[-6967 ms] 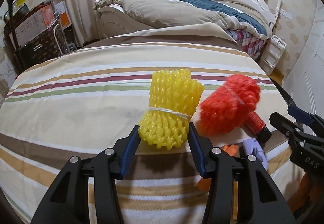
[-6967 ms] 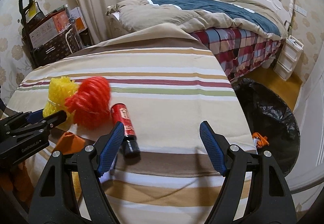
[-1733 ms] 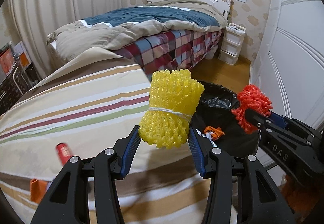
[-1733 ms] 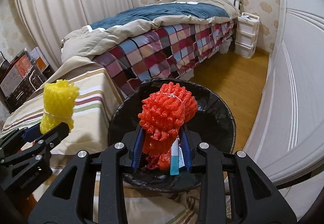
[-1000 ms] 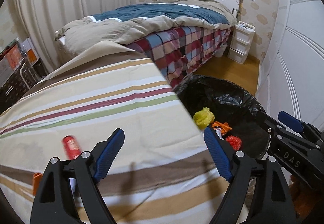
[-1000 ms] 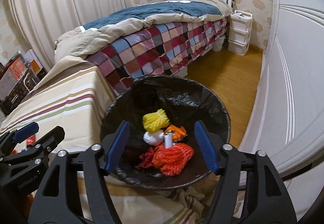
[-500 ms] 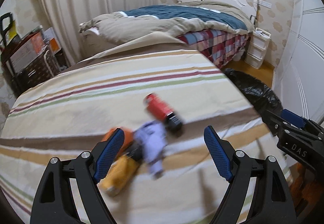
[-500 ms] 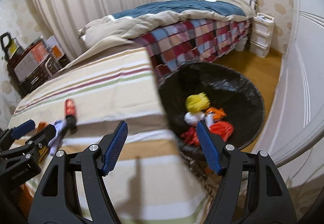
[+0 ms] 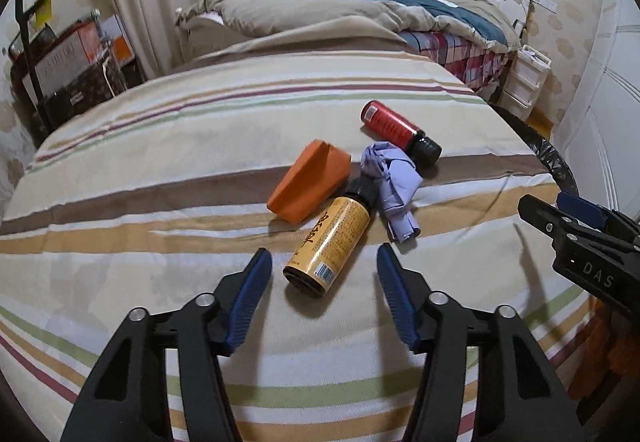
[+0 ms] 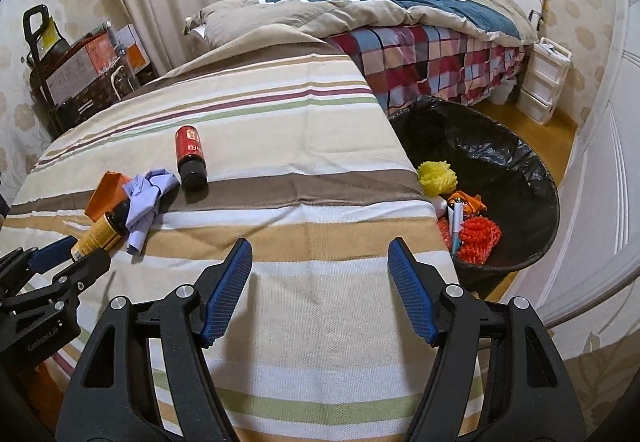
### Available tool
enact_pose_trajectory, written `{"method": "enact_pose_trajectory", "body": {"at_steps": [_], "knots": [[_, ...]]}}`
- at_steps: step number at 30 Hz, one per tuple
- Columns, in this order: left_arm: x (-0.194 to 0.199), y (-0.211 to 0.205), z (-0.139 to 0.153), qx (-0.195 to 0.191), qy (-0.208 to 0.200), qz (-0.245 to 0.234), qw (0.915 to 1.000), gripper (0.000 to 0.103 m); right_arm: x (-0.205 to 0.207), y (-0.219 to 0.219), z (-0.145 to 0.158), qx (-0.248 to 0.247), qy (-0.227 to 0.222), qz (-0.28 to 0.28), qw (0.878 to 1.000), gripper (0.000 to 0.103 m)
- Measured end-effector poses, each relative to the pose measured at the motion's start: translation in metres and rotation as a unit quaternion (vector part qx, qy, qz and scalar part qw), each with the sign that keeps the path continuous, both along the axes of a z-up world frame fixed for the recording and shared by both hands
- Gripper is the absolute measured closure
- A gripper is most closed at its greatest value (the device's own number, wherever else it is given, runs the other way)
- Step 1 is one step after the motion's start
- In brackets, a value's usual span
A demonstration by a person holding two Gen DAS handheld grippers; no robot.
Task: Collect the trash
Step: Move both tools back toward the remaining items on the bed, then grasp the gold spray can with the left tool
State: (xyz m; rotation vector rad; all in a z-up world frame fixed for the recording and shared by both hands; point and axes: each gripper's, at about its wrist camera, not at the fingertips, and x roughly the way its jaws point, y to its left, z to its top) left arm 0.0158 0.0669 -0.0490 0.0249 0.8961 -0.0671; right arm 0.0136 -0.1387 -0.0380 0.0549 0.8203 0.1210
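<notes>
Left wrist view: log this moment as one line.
left gripper: open, at yellow bottle | right gripper: open, empty | striped table: four items | trash bin: foam nets inside

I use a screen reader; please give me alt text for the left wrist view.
The open left gripper hovers over a striped tablecloth, its fingers either side of a yellow bottle lying on its side. Beyond lie an orange carton, crumpled purple paper and a red bottle.
</notes>
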Motion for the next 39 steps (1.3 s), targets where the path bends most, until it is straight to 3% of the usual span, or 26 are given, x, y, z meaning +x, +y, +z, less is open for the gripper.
{"method": "enact_pose_trajectory", "body": {"at_steps": [4,11,14,22,30,39], "knots": [[0.005,-0.002,-0.003,0.001,0.006,-0.002,1.0,0.052,0.002,-0.002,-0.003,0.005,0.007,-0.002,1.0,0.033],[0.001,-0.006,-0.004,0.011,-0.003,-0.014,0.9998,0.072,0.002,0.0,-0.003,0.001,0.007,0.002,1.0,0.03],[-0.001,-0.003,-0.004,0.005,-0.004,-0.014,0.9999,0.075,0.002,0.0,-0.003,0.001,0.007,0.002,1.0,0.029],[-0.015,0.009,-0.003,-0.004,-0.003,-0.004,1.0,0.075,0.002,0.001,-0.004,0.0,0.007,0.002,1.0,0.029],[-0.02,0.04,-0.004,-0.01,0.0,0.036,0.9993,0.075,0.0,0.005,-0.003,0.001,0.008,0.006,1.0,0.029],[-0.019,0.072,-0.003,-0.011,0.001,0.076,0.997,0.075,-0.004,0.047,-0.003,-0.007,0.014,0.061,0.998,0.029]]}}
